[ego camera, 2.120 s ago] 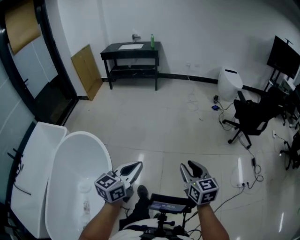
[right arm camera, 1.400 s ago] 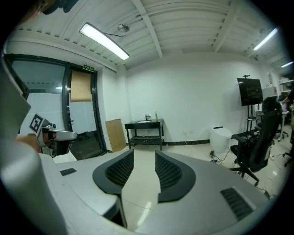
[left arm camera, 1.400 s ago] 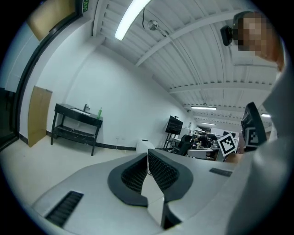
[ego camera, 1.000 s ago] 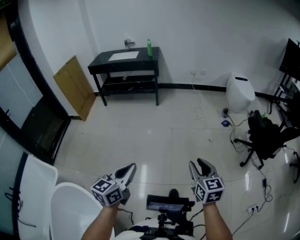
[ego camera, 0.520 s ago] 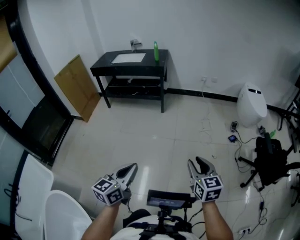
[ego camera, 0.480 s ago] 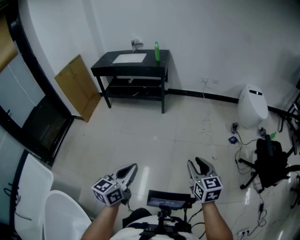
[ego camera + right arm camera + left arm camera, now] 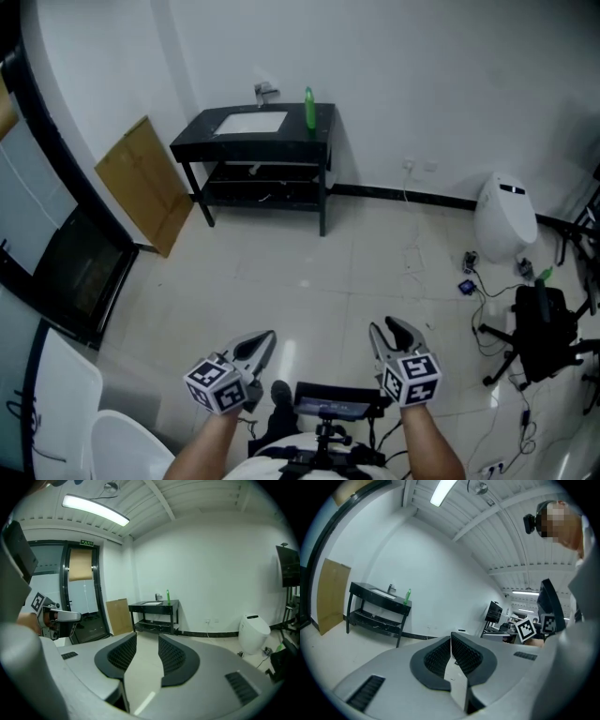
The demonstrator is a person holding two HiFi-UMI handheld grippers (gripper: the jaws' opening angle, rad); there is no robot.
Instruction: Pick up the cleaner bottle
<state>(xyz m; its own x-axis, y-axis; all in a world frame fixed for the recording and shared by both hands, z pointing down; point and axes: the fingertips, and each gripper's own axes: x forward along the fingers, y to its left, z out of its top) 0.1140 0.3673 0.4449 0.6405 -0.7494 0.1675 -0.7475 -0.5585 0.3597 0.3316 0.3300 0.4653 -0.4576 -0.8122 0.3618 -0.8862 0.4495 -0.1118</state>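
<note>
Cleaner bottle [image 7: 308, 108]: slim, green, upright at the right end of the black table [image 7: 319, 127], beside a white inset basin [image 7: 251, 122]
Table: dark, flat-topped, with a lower shelf, against the white wall
Floor [image 7: 309, 272]: glossy pale tiles
Left gripper [image 7: 451, 639]: grey shell, black cross-hatched pads pressed together, holding nothing
Right gripper [image 7: 146, 641]: same build, pads spread, gap bare
Bottle to grippers: well apart, across the floor ahead of both

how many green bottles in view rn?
1: the green cleaner bottle stands on the black table, just right of the sink basin. A small green item by the office chair is too small to identify.
</note>
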